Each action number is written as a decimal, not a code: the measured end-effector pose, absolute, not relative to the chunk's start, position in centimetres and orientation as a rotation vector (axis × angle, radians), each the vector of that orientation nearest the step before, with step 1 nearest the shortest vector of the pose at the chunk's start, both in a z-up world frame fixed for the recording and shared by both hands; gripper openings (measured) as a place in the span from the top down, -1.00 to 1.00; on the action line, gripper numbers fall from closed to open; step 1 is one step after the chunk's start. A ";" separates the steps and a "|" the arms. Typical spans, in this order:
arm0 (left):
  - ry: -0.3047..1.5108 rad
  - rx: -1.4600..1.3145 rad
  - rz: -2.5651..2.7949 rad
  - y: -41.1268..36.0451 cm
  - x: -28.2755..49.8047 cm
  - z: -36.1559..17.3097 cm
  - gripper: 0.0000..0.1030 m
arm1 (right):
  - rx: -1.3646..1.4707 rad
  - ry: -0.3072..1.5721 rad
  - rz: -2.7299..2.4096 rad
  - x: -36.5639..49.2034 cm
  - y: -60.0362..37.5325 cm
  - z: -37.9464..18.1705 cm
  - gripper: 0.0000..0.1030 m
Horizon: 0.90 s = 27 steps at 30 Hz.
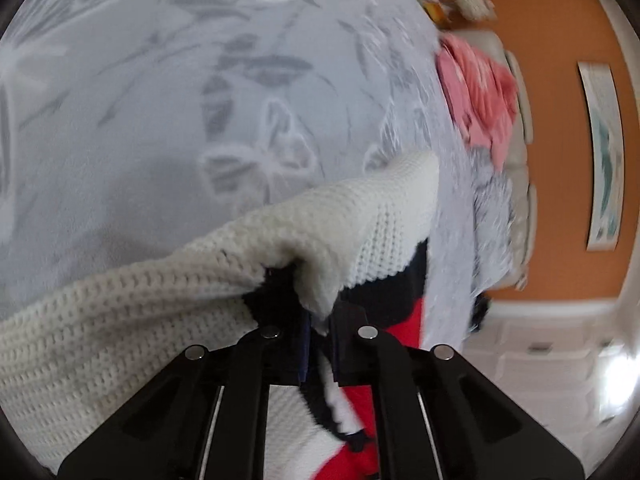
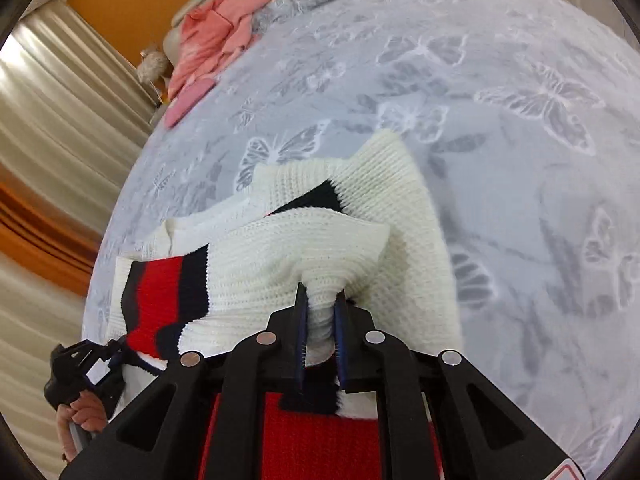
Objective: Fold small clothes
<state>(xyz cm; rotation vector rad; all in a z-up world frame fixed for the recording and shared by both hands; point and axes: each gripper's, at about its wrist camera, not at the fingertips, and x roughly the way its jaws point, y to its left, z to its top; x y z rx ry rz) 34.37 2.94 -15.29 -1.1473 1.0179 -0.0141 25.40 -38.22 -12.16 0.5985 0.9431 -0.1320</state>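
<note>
Both your grippers angle down at the bed: your right gripper (image 2: 322, 312) is clamped on a bunched fold of the white knit sweater (image 2: 320, 240), and your left gripper (image 1: 316, 320) is pinched tight on its edge by the navy stripe, left hand (image 2: 82, 416) visible low in the right view. The sweater lies on the grey butterfly bedspread (image 2: 520, 140), a pink garment (image 2: 216, 40) well apart near the headboard; no readable writing.

Sweater's (image 1: 120, 320) lower part behind gripper bodies; wall picture (image 1: 604, 156) blurred.
</note>
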 end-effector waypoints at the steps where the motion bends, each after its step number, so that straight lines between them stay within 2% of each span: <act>1: 1.022 -1.134 -0.021 2.9 34.6 -15.6 0.83 | 0.604 1.000 -0.122 25.8 -38.2 -13.9 0.81; 6: 0.993 -1.053 -0.024 4.4 34.8 -14.5 0.83 | 0.536 1.005 -0.031 25.8 -37.0 -12.9 0.78; 9: 0.944 -1.084 -0.012 6.1 34.2 -14.0 0.77 | 0.446 1.033 -0.028 26.4 -36.0 -13.0 0.77; 17: 0.968 -1.084 0.046 7.1 34.2 -15.1 0.77 | 0.449 1.024 -0.083 26.8 -37.8 -13.9 0.83; 19: 0.956 -0.975 0.075 6.1 34.5 -14.7 0.78 | 0.468 1.016 -0.072 26.9 -38.2 -14.4 0.82; 21: 0.970 -0.826 0.085 4.7 34.6 -13.5 0.78 | 0.500 1.038 -0.066 26.6 -38.4 -13.5 0.73; 22: 0.981 -0.786 0.064 4.4 34.5 -12.8 0.76 | 0.505 1.048 -0.072 26.1 -38.4 -12.7 0.48; 23: 0.985 -0.788 0.031 4.5 34.2 -12.3 0.74 | 0.488 1.036 -0.088 24.7 -38.3 -11.4 0.32; 24: 0.999 -0.803 -0.033 4.8 33.5 -11.7 0.63 | 0.468 1.021 -0.094 23.1 -38.1 -10.6 0.25; 26: 1.032 -0.750 -0.091 5.8 31.1 -10.5 0.32 | 0.442 1.012 -0.096 19.4 -37.8 -9.4 -0.05; 27: 1.039 -0.716 -0.102 6.6 29.6 -10.0 0.07 | 0.448 1.026 -0.092 15.9 -37.6 -9.3 -0.13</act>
